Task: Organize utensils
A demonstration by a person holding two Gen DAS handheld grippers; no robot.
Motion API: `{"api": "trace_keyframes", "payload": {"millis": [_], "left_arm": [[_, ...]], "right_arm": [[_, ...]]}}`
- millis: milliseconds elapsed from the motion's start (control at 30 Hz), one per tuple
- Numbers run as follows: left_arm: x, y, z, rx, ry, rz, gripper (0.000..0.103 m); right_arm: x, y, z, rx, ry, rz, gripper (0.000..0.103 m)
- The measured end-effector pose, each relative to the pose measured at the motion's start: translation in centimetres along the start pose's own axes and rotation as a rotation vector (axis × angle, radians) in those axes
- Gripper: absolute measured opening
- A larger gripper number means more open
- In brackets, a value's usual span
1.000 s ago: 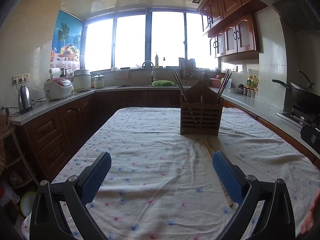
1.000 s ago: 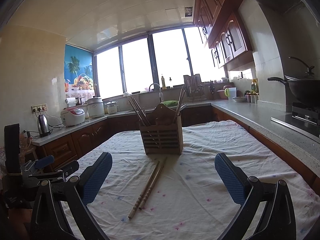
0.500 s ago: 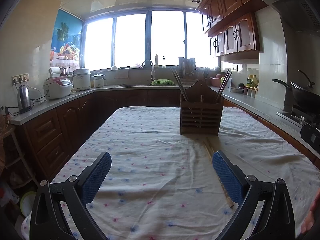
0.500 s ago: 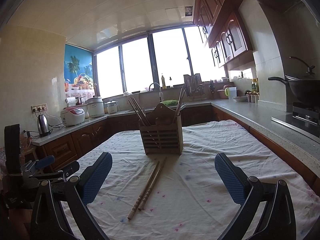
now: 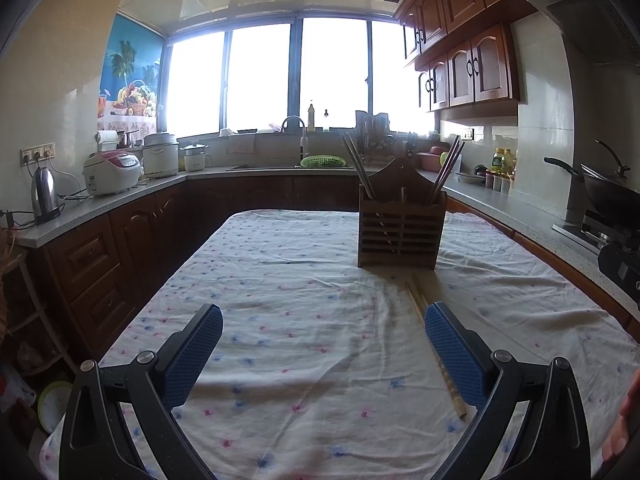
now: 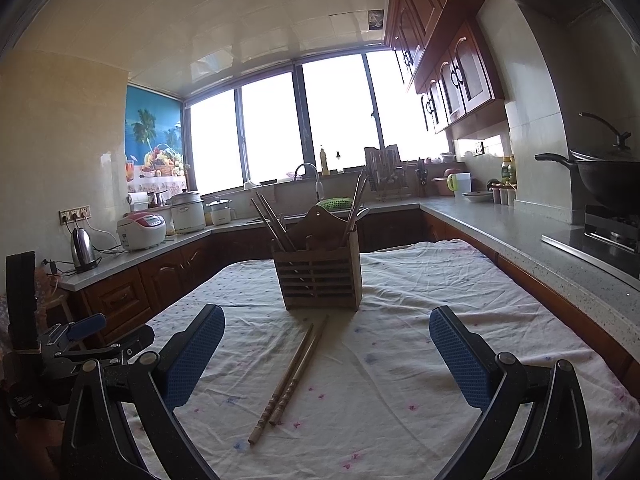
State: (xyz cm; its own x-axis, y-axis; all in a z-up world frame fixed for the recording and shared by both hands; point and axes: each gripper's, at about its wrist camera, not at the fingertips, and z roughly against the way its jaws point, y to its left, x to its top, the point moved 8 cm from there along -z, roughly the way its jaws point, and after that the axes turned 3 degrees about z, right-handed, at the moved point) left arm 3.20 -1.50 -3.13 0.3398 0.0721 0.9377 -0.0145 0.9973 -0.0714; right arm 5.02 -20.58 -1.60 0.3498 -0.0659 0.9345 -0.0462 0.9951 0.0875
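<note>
Kitchen counters and a bright window surround a table covered by a flowered cloth (image 6: 460, 300). On it stands a wooden holder (image 6: 320, 276) with some chopsticks already inside, and just before it two loose chopsticks (image 6: 290, 378) lie side by side, nearly touching. They are thin and flat on soft cloth, so I think a grip may pinch the fabric or take only one stick. Both the right gripper (image 6: 326, 360) and the left gripper (image 5: 323, 354) hover low, jaws wide apart, holding nothing.

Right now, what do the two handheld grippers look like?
Both match: the left gripper and right gripper have black angular frames with round silver pivot screws, and each finger carries a blue dimpled rubber pad. No cables, markings or sleeves visible.
</note>
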Motion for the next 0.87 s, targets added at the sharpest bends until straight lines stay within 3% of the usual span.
{"api": "trace_keyframes", "payload": {"millis": [867], "left_arm": [[0.7,-0.8,-0.7,-0.017,0.025,0.016,0.102]], "right_arm": [[-0.2,-1.0,-1.7,-0.01,0.048,-0.006,0.103]]}}
